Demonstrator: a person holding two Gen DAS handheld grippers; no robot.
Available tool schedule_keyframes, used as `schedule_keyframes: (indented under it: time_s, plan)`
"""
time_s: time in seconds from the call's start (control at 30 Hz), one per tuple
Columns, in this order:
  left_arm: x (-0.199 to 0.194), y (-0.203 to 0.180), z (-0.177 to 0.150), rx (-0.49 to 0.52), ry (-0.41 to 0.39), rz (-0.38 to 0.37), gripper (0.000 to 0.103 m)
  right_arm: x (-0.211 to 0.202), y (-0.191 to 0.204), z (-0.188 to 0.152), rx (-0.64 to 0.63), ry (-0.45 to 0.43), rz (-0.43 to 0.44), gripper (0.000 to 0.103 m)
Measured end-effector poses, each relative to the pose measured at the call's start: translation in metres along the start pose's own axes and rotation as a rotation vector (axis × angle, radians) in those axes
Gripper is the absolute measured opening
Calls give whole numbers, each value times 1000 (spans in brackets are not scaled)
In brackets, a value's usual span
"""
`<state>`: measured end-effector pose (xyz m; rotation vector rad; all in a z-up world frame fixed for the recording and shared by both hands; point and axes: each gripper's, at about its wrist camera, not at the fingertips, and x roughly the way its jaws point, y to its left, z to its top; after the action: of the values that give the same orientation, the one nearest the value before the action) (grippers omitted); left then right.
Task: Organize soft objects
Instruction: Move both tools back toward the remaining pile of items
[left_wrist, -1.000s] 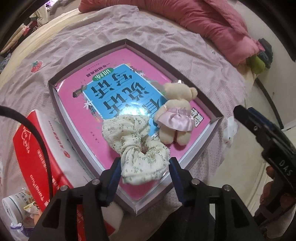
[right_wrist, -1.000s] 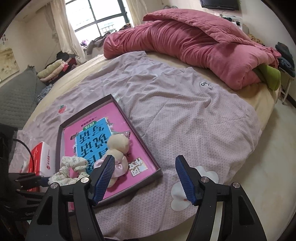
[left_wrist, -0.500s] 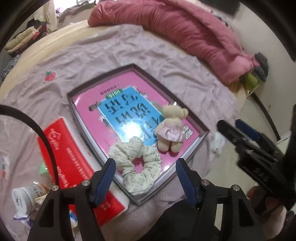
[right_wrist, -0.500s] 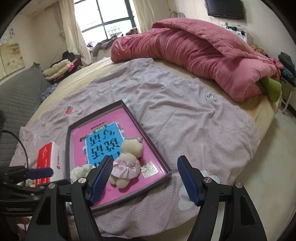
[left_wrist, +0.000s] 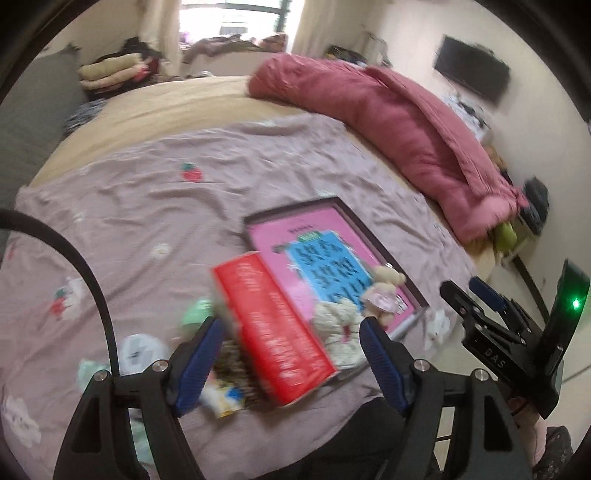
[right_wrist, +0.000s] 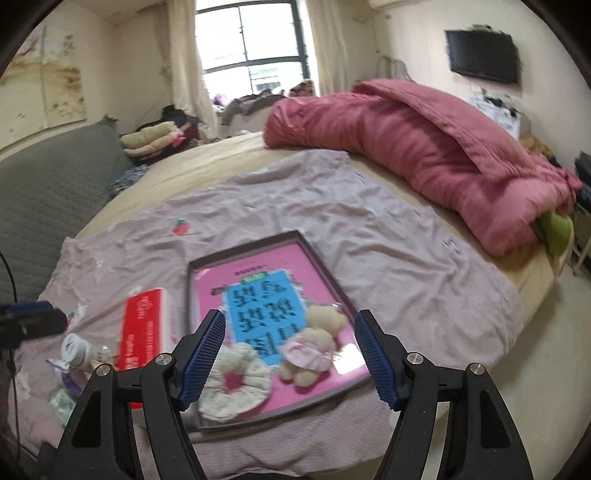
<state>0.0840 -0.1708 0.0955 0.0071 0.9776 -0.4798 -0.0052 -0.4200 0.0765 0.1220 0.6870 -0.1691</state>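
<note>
Left gripper (left_wrist: 288, 354): released, nothing between the blue pads, held above the near edge of the bed (left_wrist: 155, 110). Right gripper (right_wrist: 288, 354): also released and empty, above the tray's (right_wrist: 317, 254) near end.

Soft objects sit in the tray on the lilac sheet (right_wrist: 388, 229): floral scrunchie (right_wrist: 234, 384) at the near left corner, teddy bear (right_wrist: 314, 343) in a pink skirt just right of it. Both lie on a pink-and-blue book cover (right_wrist: 258, 306) that fills the tray.

Surroundings: red carton (left_wrist: 273, 332) lies just left of the tray; in my left view it covers the tray's near left part and stands in front of the scrunchie (left_wrist: 338, 328). Small white bottle (right_wrist: 75, 349) and loose packets left of the carton. Rose duvet (right_wrist: 424, 147) heaped at the far right of the bed, well apart.

Left view is motion-blurred; carton print and packets unreadable. Packets partly hidden behind my left gripper's fingers (left_wrist: 195, 365)
</note>
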Motion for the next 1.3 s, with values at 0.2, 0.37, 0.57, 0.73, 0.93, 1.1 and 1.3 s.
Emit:
schedule_keyframes:
  time_s: [0.2,0.37,0.57,0.73,0.93,1.1,1.3]
  plan:
    - [-41,68,-15,-91,-52,69,76,-18,50,9,-83,-28,55,74]
    - [-62,116,-41,-149,-62,126,76,-28,87,12,-133,-42,101,74]
    - [-74,166,-79,-218,-48,169,76,-37,126,7,-192,-43,161,74]
    - [-72,199,-110,-271,-9,184,76,-43,158,-6,-238,-33,229,74]
    - [-62,218,-140,-305,43,178,76,-43,205,-35,-329,12,333,74]
    - [-55,227,-154,-332,66,169,76,-35,240,-65,-415,82,409,74]
    - [-41,235,-164,-346,103,163,76,-20,269,-101,-545,148,461,74]
